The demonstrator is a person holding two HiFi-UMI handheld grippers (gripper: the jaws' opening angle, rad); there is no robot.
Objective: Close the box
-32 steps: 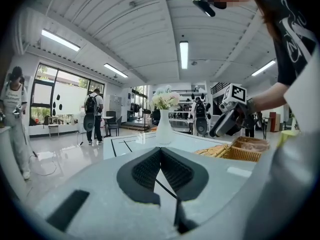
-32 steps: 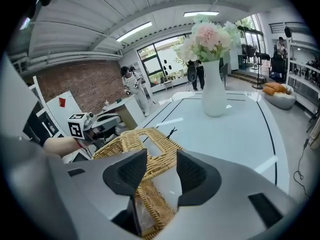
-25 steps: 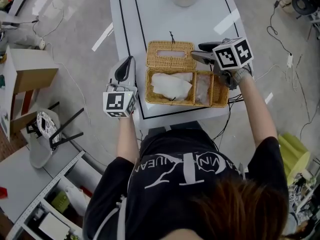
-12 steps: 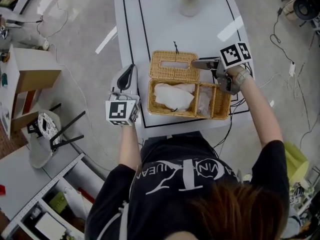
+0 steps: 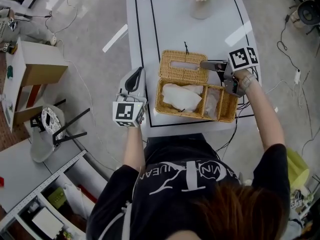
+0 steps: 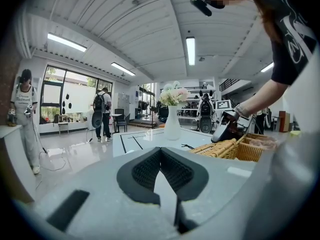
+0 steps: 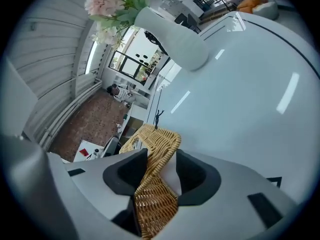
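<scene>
A wicker box stands on the white table with white cloth inside. Its wicker lid lies open behind it, hinged along the back edge. My right gripper is at the lid's right end. In the right gripper view the lid's edge runs between the jaws, which have just been closing, and my right gripper is shut on it. My left gripper hangs over the table's left edge, apart from the box. In its own view, my left gripper is shut and empty, with the box at the right.
A white vase of flowers stands at the table's far end, also seen as the vase. A black rectangle is marked on the table. On the floor at the left are a cardboard box and a stool. People stand far off.
My right gripper has rolled, and the lid's edge now sits tilted and deeper between its jaws. The left gripper has stayed where it was. The head camera has shifted a little.
</scene>
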